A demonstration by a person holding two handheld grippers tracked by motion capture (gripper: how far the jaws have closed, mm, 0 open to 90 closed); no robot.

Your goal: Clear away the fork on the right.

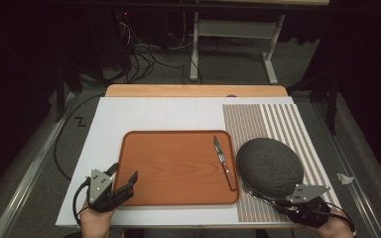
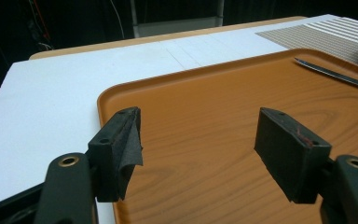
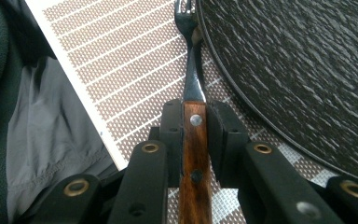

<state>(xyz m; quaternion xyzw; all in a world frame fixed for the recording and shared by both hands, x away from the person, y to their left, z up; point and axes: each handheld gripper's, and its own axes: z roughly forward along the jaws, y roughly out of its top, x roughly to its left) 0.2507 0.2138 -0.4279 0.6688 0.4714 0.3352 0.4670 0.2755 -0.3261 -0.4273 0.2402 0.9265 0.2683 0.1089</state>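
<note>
The right gripper (image 3: 196, 140) pinches the wooden-handled steel fork (image 3: 192, 93) at the dark oval plate's (image 1: 269, 167) five o'clock edge (on the striped placemat (image 1: 287, 119)); the left gripper (image 2: 200, 149) gapes over the orange tray (image 1: 178, 166).

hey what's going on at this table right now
A person is working with a handheld gripper in each hand. The right gripper is clamped on the wooden handle of a fork, which lies on the striped placemat beside a dark round plate. The left gripper is open and holds nothing, sitting over the near left corner of a brown tray. A knife lies along the tray's right side.
</note>
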